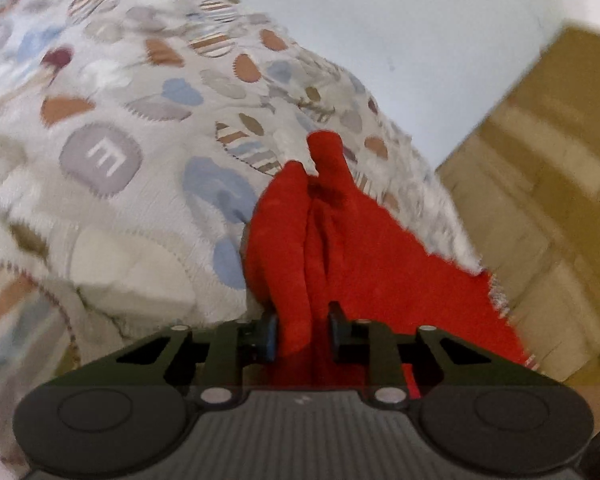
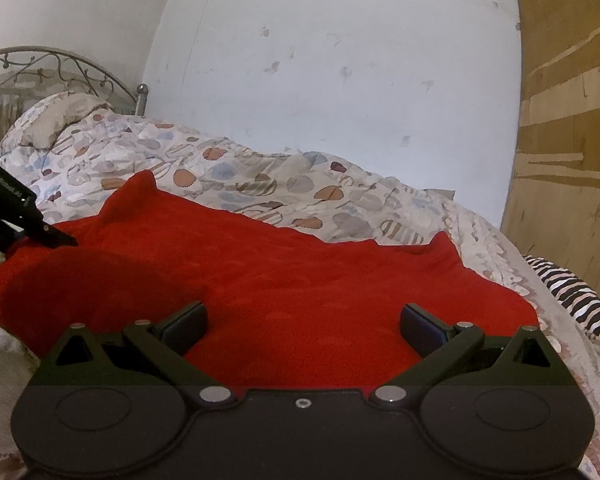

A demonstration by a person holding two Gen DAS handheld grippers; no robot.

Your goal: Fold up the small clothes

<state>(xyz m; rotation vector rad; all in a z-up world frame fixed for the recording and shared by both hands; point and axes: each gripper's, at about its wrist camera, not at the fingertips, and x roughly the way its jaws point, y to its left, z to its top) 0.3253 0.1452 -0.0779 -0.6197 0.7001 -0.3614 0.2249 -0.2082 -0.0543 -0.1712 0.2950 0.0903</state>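
Note:
A red knitted garment [image 2: 284,280] lies spread on the bed. In the left wrist view its edge [image 1: 320,216] is bunched into upright folds that run between my fingers. My left gripper [image 1: 304,334] is shut on one of those folds, with both pads [image 1: 270,338] against the cloth. The right wrist view shows that same left gripper [image 2: 56,236] at the garment's left edge. My right gripper [image 2: 302,326] hovers low over the garment's near part, open wide, with nothing between its fingers.
A quilt [image 2: 228,176] with a round patchwork pattern covers the bed. A pillow [image 2: 60,116] and a metal headboard [image 2: 60,68] are at the far left. A white wall [image 2: 340,80] stands behind. A wooden wardrobe [image 2: 568,140] and a striped cloth [image 2: 572,288] are at the right.

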